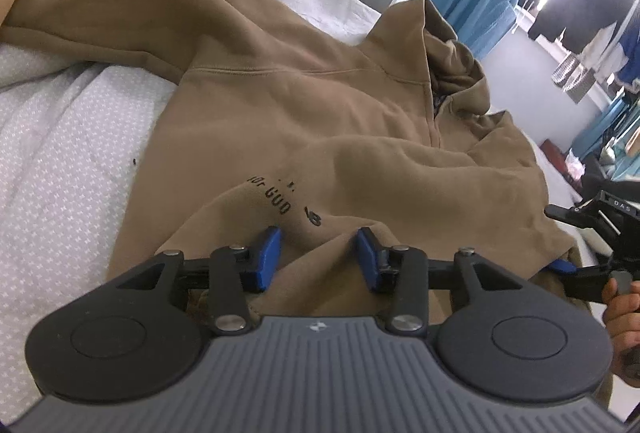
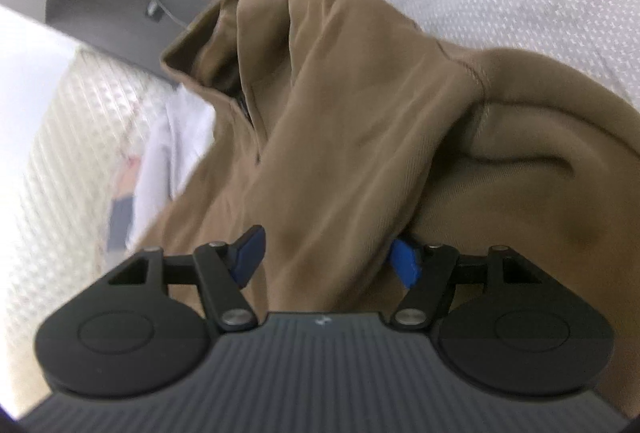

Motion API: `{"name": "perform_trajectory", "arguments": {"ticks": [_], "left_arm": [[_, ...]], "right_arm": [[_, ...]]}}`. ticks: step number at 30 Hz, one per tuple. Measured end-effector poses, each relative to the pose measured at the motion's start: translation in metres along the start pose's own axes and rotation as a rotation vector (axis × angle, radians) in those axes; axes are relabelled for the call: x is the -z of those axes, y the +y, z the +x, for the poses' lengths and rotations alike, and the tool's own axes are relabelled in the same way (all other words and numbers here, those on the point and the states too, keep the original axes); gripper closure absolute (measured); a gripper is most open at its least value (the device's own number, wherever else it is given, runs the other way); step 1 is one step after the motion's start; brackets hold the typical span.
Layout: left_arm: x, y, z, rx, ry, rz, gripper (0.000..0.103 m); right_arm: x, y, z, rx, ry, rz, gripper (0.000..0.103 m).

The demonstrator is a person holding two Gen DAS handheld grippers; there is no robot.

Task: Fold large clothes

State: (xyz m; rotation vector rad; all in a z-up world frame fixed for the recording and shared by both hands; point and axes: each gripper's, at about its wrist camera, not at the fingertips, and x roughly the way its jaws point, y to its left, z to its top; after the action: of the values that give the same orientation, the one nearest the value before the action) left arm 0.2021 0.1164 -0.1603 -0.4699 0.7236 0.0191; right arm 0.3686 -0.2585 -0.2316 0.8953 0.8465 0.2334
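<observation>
Brown hoodie (image 1: 320, 105) on bed w/ white dotted sheet (image 1: 68, 153), mostly spread out. One sleeve (image 1: 100, 5) out flat, hood (image 1: 452, 61) bunched, other side rumpled. Folding barely begun; lots left.

Left claw (image 1: 318, 257) half open, low over bottom hem by black letters (image 1: 276, 201), cloth humped between pads; can't tell if pinched. Right claw (image 2: 326, 257) wider apart, thick fold between fingers, no squeeze seen.

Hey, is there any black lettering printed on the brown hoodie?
Yes, the left wrist view shows black letters printed on the brown hoodie, just ahead of the left gripper.
</observation>
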Motion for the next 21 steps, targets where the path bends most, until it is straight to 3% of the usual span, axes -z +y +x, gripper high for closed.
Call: {"name": "perform_trajectory", "arguments": {"ticks": [2,5,8,13,17,21], "left_arm": [[-0.001,0.002,0.0,0.015,-0.009,-0.013,0.055],[-0.001,0.004,-0.002,0.031,-0.016,-0.027,0.055],[-0.001,0.004,-0.004,0.05,-0.026,-0.031,0.055],[-0.001,0.004,-0.017,0.137,-0.054,-0.056,0.055],[0.002,0.004,-0.031,0.206,-0.079,-0.067,0.054],[0.005,0.001,-0.025,0.174,-0.048,-0.043,0.054]], "right_arm": [[-0.003,-0.005,-0.002,-0.019,-0.021,0.015,0.05],[-0.007,-0.012,-0.002,-0.017,-0.037,0.033,0.083],[-0.01,-0.014,-0.011,-0.038,-0.056,0.046,0.086],[-0.019,0.0,-0.044,-0.067,-0.185,-0.002,0.089],[-0.032,-0.012,-0.066,0.011,-0.274,-0.007,0.089],[-0.044,-0.043,-0.066,0.097,-0.258,0.063,0.089]]}}
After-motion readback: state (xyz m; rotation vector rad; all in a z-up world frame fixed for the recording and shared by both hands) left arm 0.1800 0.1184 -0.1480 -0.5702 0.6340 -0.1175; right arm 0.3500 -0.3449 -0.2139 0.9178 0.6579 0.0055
